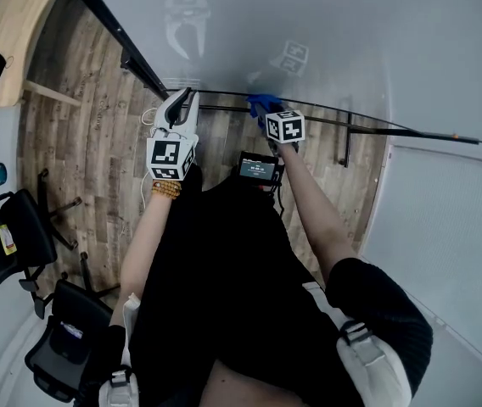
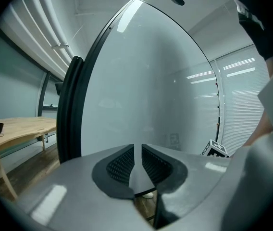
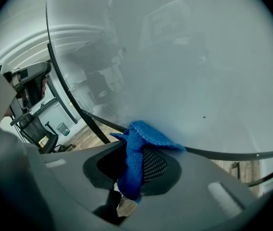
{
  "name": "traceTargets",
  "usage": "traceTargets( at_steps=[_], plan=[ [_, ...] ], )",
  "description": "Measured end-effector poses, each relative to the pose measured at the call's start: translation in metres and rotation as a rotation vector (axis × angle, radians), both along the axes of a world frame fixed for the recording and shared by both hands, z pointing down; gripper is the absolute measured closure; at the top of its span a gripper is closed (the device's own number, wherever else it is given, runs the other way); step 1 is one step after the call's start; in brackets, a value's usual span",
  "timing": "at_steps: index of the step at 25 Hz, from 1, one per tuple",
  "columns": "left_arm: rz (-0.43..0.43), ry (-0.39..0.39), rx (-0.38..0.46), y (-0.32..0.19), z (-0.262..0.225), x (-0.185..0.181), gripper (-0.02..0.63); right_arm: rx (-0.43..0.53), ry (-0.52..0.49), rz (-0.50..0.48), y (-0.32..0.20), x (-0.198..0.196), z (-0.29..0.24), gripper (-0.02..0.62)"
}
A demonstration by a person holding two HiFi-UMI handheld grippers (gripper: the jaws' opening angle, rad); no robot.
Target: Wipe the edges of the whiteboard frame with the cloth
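**A:** Biggest thing there?

**B:** Whiteboard [image 1: 309,24]. Stood upright over a wooden floor [image 1: 97,142]. Had a thin black frame [image 3: 223,153] round its edge.

**A:** And next?

**B:** Right gripper [image 3: 136,150]. Had its jaws clamped on a blue cloth [image 3: 148,134]. Touched the cloth to the bottom edge of the frame, near the middle.

**A:** And the other one?

**B:** Left gripper [image 2: 137,153]. Hung just beside the board's lower left corner. Jaws together. Held nothing.
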State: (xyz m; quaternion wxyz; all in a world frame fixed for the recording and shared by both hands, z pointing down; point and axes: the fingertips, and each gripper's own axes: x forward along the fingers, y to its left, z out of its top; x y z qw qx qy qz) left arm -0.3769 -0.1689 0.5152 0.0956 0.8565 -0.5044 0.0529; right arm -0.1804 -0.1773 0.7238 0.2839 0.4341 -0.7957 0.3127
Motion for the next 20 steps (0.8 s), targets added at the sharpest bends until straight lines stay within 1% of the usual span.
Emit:
traceTargets(
  at_steps=[6,10,16,20],
  plan=[
    [-0.001,-0.022,-0.002,0.0,0.007,-0.005,0.566,0.01,-0.019,0.004,-0.002,-0.009,0.005,0.491],
    [0.001,-0.029,0.005,0.012,0.011,-0.016,0.566,0.022,-0.029,0.005,0.006,-0.022,0.007,0.491],
    [0.006,-0.039,-0.003,0.0,0.009,-0.008,0.566,0.015,-0.041,-0.003,-0.009,-0.023,0.005,0.491],
    [-0.002,-0.039,-0.004,0.002,0.01,-0.007,0.566,0.018,-0.05,-0.015,-0.011,-0.028,0.004,0.491]
  ],
)
